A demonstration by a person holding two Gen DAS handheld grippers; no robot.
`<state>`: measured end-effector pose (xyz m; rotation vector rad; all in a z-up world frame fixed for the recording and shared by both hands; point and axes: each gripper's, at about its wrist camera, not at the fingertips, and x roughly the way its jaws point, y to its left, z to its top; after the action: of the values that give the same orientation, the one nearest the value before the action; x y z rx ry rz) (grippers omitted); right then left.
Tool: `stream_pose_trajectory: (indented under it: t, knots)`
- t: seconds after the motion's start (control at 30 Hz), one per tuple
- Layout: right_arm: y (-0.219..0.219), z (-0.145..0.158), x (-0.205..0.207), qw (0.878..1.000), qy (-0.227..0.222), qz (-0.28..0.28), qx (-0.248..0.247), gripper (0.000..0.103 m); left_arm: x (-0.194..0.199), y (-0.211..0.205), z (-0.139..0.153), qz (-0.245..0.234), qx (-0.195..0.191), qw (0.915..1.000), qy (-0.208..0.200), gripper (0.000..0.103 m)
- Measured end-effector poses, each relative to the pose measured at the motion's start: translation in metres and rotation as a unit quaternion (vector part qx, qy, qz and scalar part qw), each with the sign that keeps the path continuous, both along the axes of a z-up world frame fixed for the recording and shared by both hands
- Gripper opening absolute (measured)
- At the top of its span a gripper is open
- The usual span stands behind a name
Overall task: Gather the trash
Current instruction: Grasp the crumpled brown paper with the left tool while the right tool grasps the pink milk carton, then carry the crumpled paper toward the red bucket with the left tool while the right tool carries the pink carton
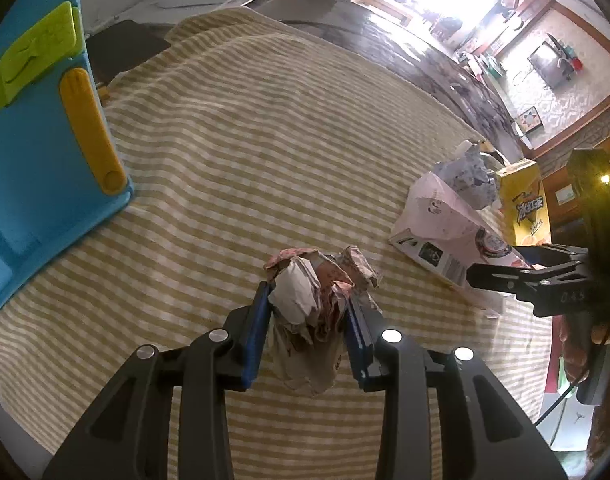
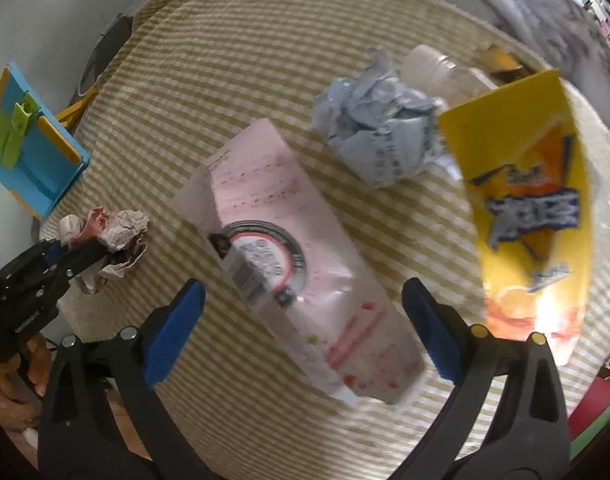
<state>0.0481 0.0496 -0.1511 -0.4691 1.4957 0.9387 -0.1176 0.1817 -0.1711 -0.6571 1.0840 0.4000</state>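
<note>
At far left stands a blue bin (image 1: 37,152). The left gripper (image 1: 310,320) pinches a crumpled wrapper (image 1: 317,292) between its blue pads, over the striped cloth (image 1: 265,128). Right of it, the right gripper (image 2: 301,328) is spread wide, empty, above a pink carton (image 2: 297,256); a blue paper wad (image 2: 377,128) and yellow carton (image 2: 533,200) lie farther right.

You have a crumpled white-and-red paper wad (image 1: 311,300) pinched above the striped cloth. Your pink rectangular carton (image 2: 301,264) lies flat on its side, a crumpled pale-blue paper ball (image 2: 379,136) just beyond it, a yellow drink carton (image 2: 533,208) beside both.
</note>
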Motion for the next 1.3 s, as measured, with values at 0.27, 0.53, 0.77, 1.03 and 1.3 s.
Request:
stream_pose_trajectory:
  t: [0.27, 0.53, 0.77, 1.03, 1.3]
  knots:
    - [0.005, 0.002, -0.013, 0.998, 0.045, -0.019, 0.040, 0.082, -0.001, 0.004, -0.005, -0.003, -0.001, 1.0000, 0.006, 0.047]
    - [-0.001, -0.004, -0.017, 0.994, 0.019, -0.093, 0.056, 0.047, -0.001, 0.007, -0.006, -0.009, 0.004, 0.9999, 0.011, 0.034]
    - [-0.047, 0.044, -0.033, 0.979, -0.014, -0.150, 0.140, 0.039, 0.001, 0.005, 0.019, -0.014, 0.038, 0.9991, -0.012, 0.025]
    - [-0.102, 0.115, -0.049, 0.941, -0.091, -0.229, 0.230, 0.039, 0.033, -0.021, 0.054, -0.053, 0.066, 0.9944, -0.063, 0.025]
    - [-0.171, 0.138, -0.036, 0.914, -0.145, -0.297, 0.236, 0.039, 0.067, -0.070, 0.085, -0.113, 0.098, 0.9837, -0.099, 0.025]
